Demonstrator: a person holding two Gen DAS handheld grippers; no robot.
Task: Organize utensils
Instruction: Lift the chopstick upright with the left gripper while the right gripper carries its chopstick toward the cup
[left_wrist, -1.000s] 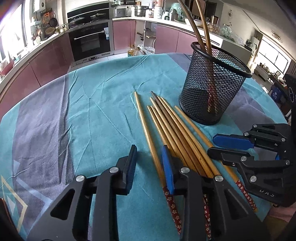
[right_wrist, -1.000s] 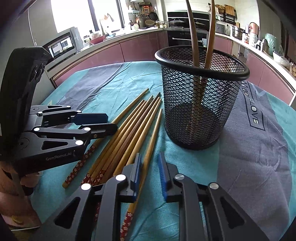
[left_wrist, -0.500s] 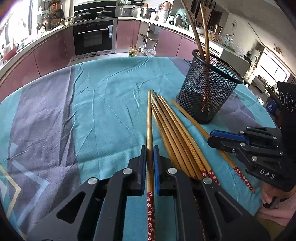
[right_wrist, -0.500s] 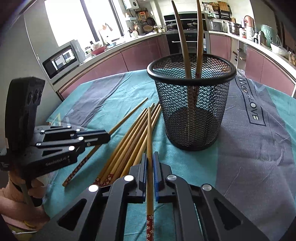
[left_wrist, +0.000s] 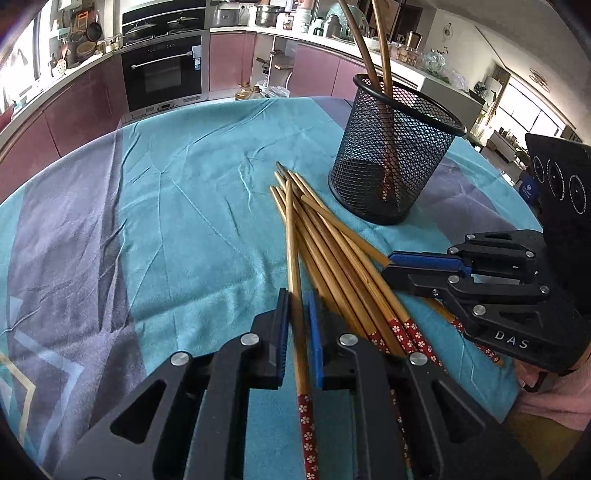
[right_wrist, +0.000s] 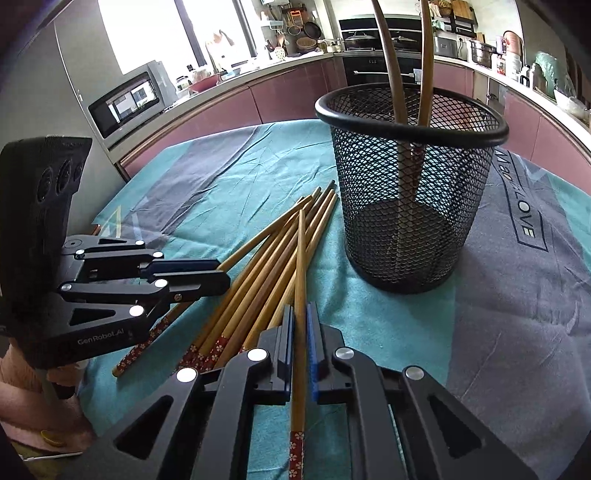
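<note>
Bamboo chopsticks (left_wrist: 343, 258) piled beside mesh holder (left_wrist: 391, 162) on teal tablecloth (left_wrist: 177, 206).

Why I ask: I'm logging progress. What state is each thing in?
left gripper: jaws pinch left-held chopstick, having just opened slightly
right gripper: jaws shut on right-held chopstick
loose chopsticks: lying piled on tablecloth
mesh holder: upright, two chopsticks inside
</note>
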